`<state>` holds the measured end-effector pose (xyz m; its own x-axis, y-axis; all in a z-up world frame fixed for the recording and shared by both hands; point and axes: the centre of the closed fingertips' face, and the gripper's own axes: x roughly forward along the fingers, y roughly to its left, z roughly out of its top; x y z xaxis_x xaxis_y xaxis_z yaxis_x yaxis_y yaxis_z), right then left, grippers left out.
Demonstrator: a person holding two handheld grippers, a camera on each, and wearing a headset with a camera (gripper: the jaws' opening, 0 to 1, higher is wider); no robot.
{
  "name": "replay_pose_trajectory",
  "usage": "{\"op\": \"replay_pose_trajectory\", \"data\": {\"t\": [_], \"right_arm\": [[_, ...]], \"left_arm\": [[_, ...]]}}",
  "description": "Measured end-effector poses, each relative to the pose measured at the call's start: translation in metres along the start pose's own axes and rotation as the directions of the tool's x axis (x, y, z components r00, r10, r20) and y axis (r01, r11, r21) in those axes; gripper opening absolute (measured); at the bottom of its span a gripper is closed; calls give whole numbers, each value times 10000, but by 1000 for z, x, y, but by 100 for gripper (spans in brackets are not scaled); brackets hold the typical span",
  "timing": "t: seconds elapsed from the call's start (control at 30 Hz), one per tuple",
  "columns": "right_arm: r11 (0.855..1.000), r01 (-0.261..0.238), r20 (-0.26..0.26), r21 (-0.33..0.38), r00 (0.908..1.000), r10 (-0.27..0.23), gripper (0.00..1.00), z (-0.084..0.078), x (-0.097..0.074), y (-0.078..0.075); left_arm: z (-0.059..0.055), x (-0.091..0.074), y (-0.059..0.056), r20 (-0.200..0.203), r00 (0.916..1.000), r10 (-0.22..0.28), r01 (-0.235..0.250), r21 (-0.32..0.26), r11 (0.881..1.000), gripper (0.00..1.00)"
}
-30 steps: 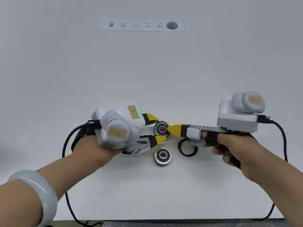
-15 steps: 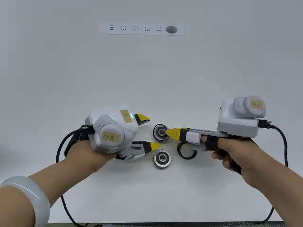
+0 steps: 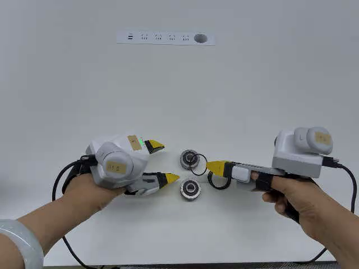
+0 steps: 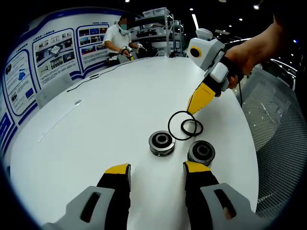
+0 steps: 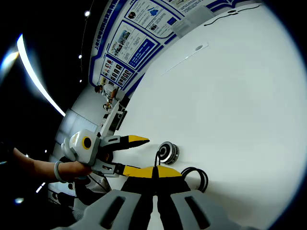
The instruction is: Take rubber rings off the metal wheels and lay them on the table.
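Two metal wheels stand on the white table: the far wheel (image 3: 188, 159) (image 4: 162, 143) (image 5: 168, 152) and the near wheel (image 3: 190, 189) (image 4: 201, 152). My left gripper (image 3: 162, 162) (image 4: 158, 170) (image 5: 139, 154) is open just left of them, touching neither. A thin rubber ring (image 3: 200, 166) (image 4: 169, 125) leans beside the far wheel, its edge pinched in my shut right gripper (image 3: 211, 166) (image 5: 156, 168) (image 4: 194, 108). A thicker rubber ring (image 3: 216, 183) (image 4: 201, 128) (image 5: 205, 178) lies flat on the table under the right gripper's jaws.
A white power strip (image 3: 165, 38) lies at the far side of the table (image 3: 252, 101). Black cables trail from both grippers toward the near edge. A person (image 4: 120, 33) stands far off, and a mesh chair (image 4: 278, 120) is beside the table.
The left gripper has let go of the far wheel, opened and drawn back left. The right gripper has pulled away to the right, and the thin ring now lies beside the wheel.
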<state>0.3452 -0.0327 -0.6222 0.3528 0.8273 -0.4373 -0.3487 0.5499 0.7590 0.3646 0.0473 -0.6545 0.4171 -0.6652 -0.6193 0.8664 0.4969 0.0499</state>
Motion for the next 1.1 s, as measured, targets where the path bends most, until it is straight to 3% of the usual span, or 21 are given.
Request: {"op": "replay_pose_trajectory", "data": {"t": [0.23,0.53,0.7,1.1], "right_arm": [[9985,328,165,445,9993,-335,2,-6,-13,-16],[9952,815,-102,533,9967,-810,2,-17,-15,-30],[9935,1137,-206,-106,9933,-1139,2,-19,-17,-34],[9784,1492,-105,-1431,9883,-1522,22,-19,-28,-33]], "left_arm": [[-4,-6,-6,-9,10000,10,-11,-148,9999,44],[-3,-15,-7,132,9997,190,-184,-418,9990,43],[-8,-22,-8,172,9995,282,-271,-590,9979,43],[-18,-40,-15,332,9972,666,-613,-1409,9881,43]]}}
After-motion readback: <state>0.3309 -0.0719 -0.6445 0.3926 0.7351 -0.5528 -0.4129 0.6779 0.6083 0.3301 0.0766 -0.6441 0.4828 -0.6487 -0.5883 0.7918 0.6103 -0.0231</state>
